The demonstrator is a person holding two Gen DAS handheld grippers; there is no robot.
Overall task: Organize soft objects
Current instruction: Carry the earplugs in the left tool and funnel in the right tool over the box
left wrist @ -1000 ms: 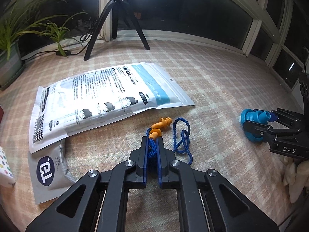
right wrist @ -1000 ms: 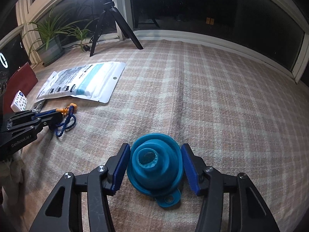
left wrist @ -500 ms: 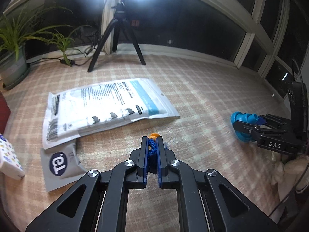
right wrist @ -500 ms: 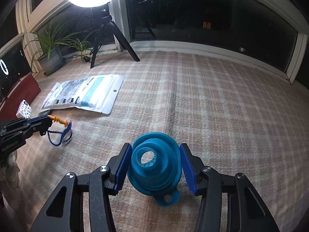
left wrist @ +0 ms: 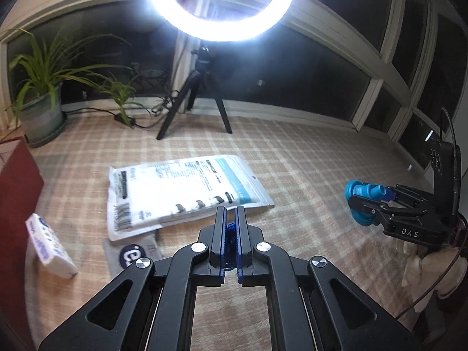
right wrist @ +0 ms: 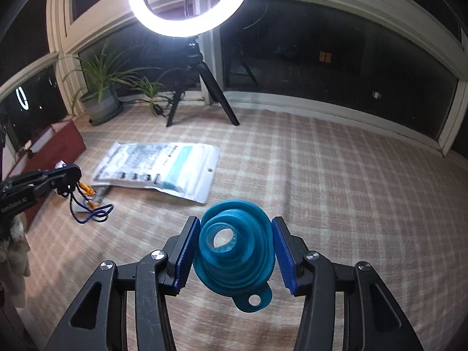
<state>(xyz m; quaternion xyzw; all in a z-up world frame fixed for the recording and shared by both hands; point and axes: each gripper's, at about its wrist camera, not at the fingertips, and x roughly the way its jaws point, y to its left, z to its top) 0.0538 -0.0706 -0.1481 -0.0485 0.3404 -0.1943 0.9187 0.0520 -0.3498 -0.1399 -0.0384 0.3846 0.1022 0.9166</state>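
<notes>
While the left tool [left wrist: 231, 219] is clenched on the blue cord [left wrist: 231, 242] of the orange earplugs [right wrist: 86, 190], which dangle from it clear of the checked cloth [right wrist: 336, 181], the right tool [right wrist: 234, 239] has just been closing and now grasps the teal collapsible funnel [right wrist: 234, 251] between its blue pads, lifted off the cloth. Farther out, a white printed pouch [left wrist: 181, 187] lies flat on the cloth, and beyond it a tripod [left wrist: 199, 96] carries a lit ring light [left wrist: 219, 3] beside a potted plant [left wrist: 41, 99].
</notes>
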